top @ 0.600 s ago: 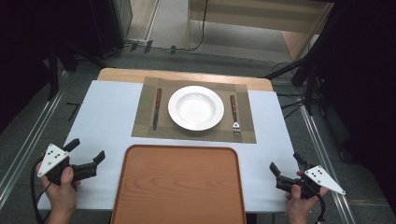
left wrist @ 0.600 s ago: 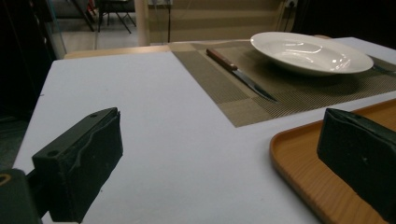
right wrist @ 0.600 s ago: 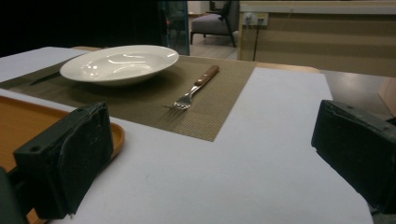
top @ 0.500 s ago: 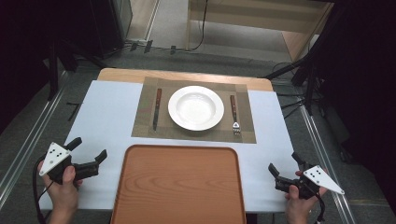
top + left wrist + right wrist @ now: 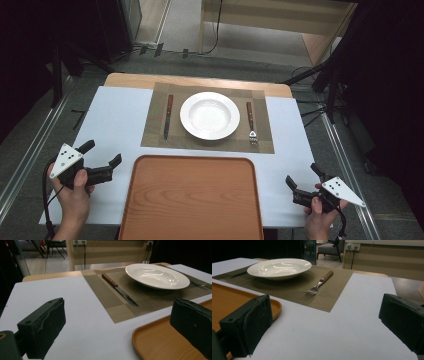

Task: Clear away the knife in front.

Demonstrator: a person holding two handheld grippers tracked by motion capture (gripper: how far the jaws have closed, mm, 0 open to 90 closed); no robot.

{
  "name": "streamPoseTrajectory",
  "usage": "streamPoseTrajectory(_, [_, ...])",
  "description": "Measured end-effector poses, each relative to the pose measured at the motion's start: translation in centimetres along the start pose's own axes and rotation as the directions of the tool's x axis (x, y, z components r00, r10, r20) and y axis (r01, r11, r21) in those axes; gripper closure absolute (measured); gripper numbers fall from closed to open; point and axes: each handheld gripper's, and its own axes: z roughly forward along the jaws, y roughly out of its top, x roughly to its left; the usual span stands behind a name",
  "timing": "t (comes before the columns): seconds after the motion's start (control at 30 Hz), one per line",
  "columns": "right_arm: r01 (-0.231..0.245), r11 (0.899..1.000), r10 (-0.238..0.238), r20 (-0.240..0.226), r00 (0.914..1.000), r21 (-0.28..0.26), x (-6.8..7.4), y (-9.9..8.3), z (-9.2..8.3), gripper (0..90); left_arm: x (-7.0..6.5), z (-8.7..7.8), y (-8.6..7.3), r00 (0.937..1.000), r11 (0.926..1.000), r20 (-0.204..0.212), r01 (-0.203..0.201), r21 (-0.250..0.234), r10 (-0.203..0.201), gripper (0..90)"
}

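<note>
Both sets of fingers stand wide apart with nothing between them — the left gripper (image 5: 102, 161) hovers over the bare desk (image 5: 115, 120) just outside the left edge of the wooden tray (image 5: 191, 197), the right gripper (image 5: 302, 181) likewise off the tray's right edge.

Ahead of the left fingers (image 5: 42, 326) lies the knife (image 5: 120, 290), on the woven placemat (image 5: 147, 298), with the white plate (image 5: 157, 276) beyond it and to the side. Ahead of the right fingers (image 5: 249, 325) lies the fork (image 5: 320, 283), on the same placemat, the plate just past it.

What could go wrong, as I judge it: both pieces of cutlery lie flat on the mat, so fingers coming in too shallow may skid over the thin handle or push it sideways rather than pinch it. The knife lies close beside the plate's rim — a wide approach could knock the plate or shove it across the mat. The mat itself may ruck up and drag everything on it if a finger digs in. The tray's raised lip sits between each gripper and the mat; a low reach could catch on it and shift the tray. A plate gripped only at its rim could tilt and slip.

Count: one plate, one knife, one fork, one placemat, one tray, two grippers.
</note>
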Motion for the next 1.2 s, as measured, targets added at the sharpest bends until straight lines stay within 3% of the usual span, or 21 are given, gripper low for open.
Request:
streamPoseTrajectory(0.17, [0.011, 1.0, -0.011, 0.002, 0.9999, 0.005, 0.1, 0.0, 0.1, 0.0, -0.4, 1.2, 0.6, 0.9997, 0.9999, 0.021, 0.011, 0.003, -0.012, 0.0])
streamPoseTrajectory(0.53, [0.027, 1.0, -0.027, 0.002, 0.9996, 0.005, 0.2, 0.0, 0.1, 0.0, -1.3, 3.2, 2.0, 0.9992, 0.9998, 0.037, -0.017, 0.01, 0.017, 0.0])
streamPoseTrajectory(1.2, [0.029, 1.0, -0.029, 0.006, 0.9996, 0.008, 0.2, -0.1, 0.2, 0.0, -2.6, 6.9, 6.4, 0.9947, 0.9979, 0.079, -0.065, -0.004, 0.065, 0.0])
